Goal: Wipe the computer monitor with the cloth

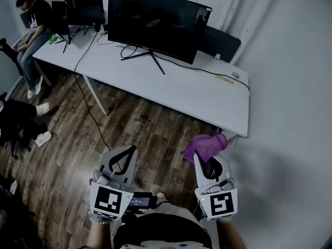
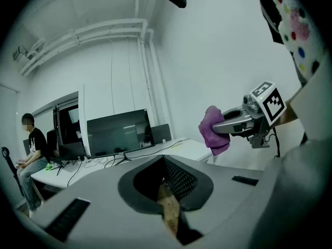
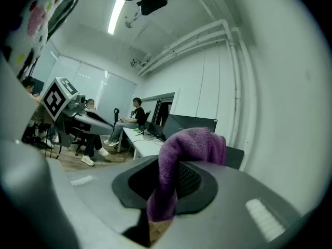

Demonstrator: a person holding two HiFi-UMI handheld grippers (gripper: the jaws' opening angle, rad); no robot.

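Note:
A large dark monitor (image 1: 155,25) stands on a white table (image 1: 207,95) well ahead of me; it also shows in the left gripper view as the monitor (image 2: 118,134) and, partly hidden, in the right gripper view as the monitor (image 3: 189,124). A purple cloth (image 1: 205,146) is bunched at the tip of my right gripper (image 1: 200,157), which is shut on it. In the right gripper view the cloth (image 3: 193,141) drapes over the right gripper (image 3: 176,166). My left gripper (image 1: 129,151) hangs beside it, shut and holding nothing. The left gripper (image 2: 165,165) points toward the table.
Wood floor (image 1: 129,134) lies between me and the table. A seated person (image 1: 31,30) and a second screen (image 1: 83,4) are at the far left. Cables (image 1: 85,100) run off the table to the floor. A white wall (image 1: 295,87) runs along the right.

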